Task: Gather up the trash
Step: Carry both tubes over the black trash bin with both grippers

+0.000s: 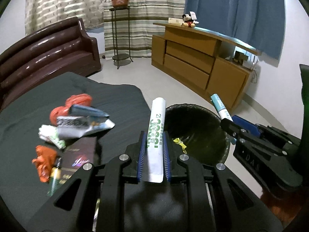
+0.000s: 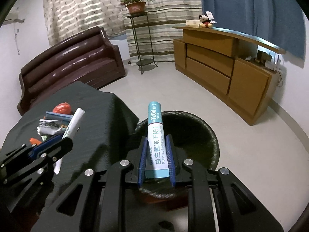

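My left gripper (image 1: pixel 154 135) is shut on a white sachet with green print (image 1: pixel 156 133), held near the table's right edge beside the black-lined trash bin (image 1: pixel 195 112). My right gripper (image 2: pixel 156 138) is shut on a teal and white probiotics sachet (image 2: pixel 155 141), held over the bin's near rim (image 2: pixel 213 135). Each gripper shows in the other's view: the right gripper (image 1: pixel 227 122) with the teal and white probiotics sachet (image 1: pixel 220 107), the left gripper (image 2: pixel 61 140) with the white sachet (image 2: pixel 74 123). A pile of wrappers (image 1: pixel 75 123) lies on the dark-clothed table (image 1: pixel 119 100). A yellow scrap (image 1: pixel 179 143) lies in the bin.
Red and orange wrappers (image 1: pixel 77 100) and a dark box (image 1: pixel 81 154) lie on the table. A brown sofa (image 1: pixel 44 56) stands behind it, a plant stand (image 1: pixel 120 38) and a wooden cabinet (image 1: pixel 199 61) farther back on the pale floor (image 1: pixel 154 81).
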`<state>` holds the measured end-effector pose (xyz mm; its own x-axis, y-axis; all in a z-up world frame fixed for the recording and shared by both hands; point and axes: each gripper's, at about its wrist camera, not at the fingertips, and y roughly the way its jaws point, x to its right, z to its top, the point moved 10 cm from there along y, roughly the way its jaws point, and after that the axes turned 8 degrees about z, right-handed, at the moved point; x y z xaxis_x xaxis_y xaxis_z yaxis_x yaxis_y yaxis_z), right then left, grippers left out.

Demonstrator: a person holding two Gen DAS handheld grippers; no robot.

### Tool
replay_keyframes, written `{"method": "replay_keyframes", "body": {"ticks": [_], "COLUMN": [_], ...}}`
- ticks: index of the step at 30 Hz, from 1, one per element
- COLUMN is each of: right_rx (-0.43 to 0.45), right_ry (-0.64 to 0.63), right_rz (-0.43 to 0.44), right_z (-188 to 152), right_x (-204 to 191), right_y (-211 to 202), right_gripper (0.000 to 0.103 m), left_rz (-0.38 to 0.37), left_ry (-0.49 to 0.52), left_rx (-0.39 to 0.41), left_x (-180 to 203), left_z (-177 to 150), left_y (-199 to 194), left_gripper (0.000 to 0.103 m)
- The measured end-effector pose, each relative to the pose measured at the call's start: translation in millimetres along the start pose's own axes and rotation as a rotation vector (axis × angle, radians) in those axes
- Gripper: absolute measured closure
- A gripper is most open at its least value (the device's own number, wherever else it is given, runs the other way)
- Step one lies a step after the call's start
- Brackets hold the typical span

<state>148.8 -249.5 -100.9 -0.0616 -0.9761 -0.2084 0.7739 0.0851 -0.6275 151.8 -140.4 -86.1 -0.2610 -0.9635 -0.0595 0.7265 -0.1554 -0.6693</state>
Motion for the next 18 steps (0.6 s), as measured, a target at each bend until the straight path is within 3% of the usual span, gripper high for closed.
{"method": "replay_keyframes", "body": {"ticks": [18], "right_rx": [-0.026], "right_ry": [0.060], "right_rz": [-0.011], "right_z": [4.7], "right_x": [40.7], "right_y": [28.9], "right_gripper": [0.082], "left_rz": [0.024], "left_ry": [0.059], "left_rx": [-0.087], "left_x": [33.2], "left_z": [11.6], "left_y": [62.0], "left_gripper": [0.085]}}
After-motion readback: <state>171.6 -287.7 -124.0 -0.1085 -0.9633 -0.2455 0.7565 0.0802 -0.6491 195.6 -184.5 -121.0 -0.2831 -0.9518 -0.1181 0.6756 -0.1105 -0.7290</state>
